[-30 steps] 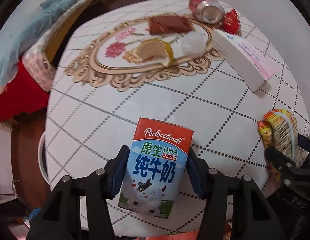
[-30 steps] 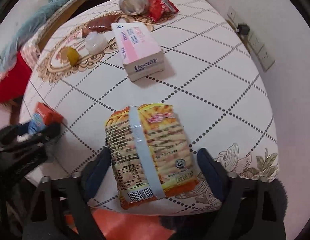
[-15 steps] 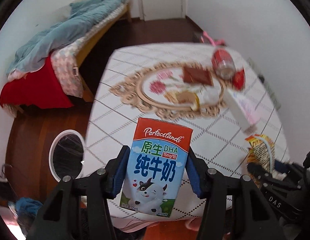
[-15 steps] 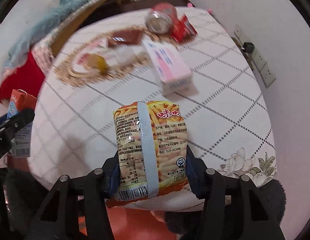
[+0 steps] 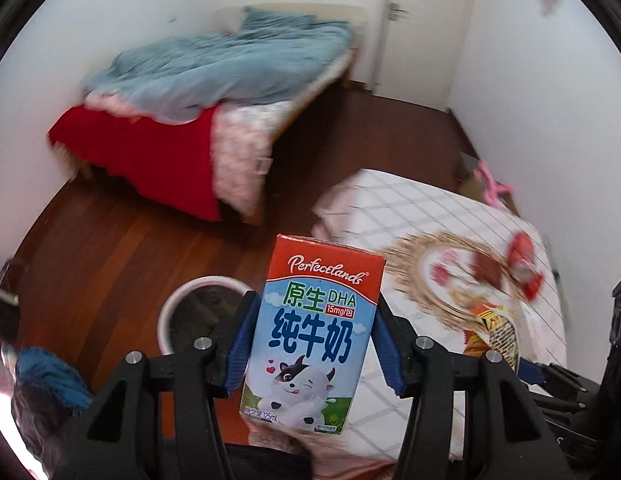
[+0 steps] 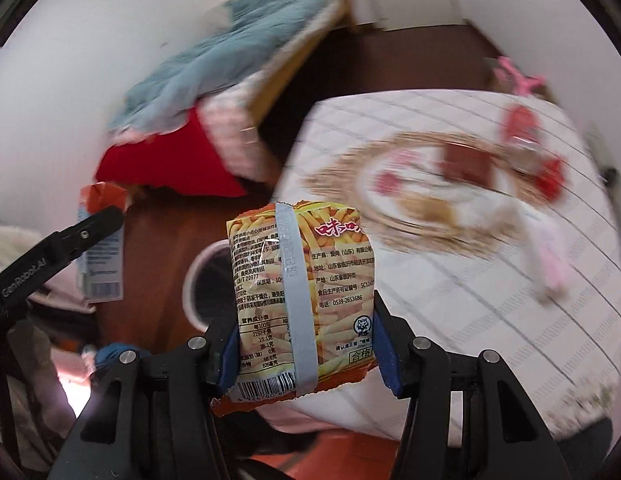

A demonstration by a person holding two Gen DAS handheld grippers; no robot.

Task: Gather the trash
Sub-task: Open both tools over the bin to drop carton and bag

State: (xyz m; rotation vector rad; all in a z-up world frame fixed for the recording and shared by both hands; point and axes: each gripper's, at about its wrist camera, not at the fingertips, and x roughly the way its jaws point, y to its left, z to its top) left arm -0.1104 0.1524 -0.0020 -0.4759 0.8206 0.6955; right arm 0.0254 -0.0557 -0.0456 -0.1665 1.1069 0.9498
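My left gripper [image 5: 314, 344] is shut on a red, blue and white milk carton [image 5: 310, 332] and holds it in the air past the table's left edge, over the floor. A white-rimmed bin [image 5: 190, 312] with a dark liner stands on the floor just behind and left of the carton. My right gripper [image 6: 302, 344] is shut on a yellow snack packet [image 6: 298, 296] and holds it above the table's near left corner. The same bin [image 6: 208, 284] shows behind that packet. The milk carton [image 6: 100, 256] also shows at the left of the right wrist view.
The table [image 6: 470, 288] with a white checked cloth holds a red can [image 6: 518, 136], a brown wrapper [image 6: 466, 164], a pink and white box [image 6: 550, 256] and more scraps, all blurred. A bed [image 5: 214, 92] with blue and red covers stands beyond on the wooden floor [image 5: 90, 248].
Both grippers have lifted their items and swung left, away from the table top, so the floor, the bed and the bin have come into view.
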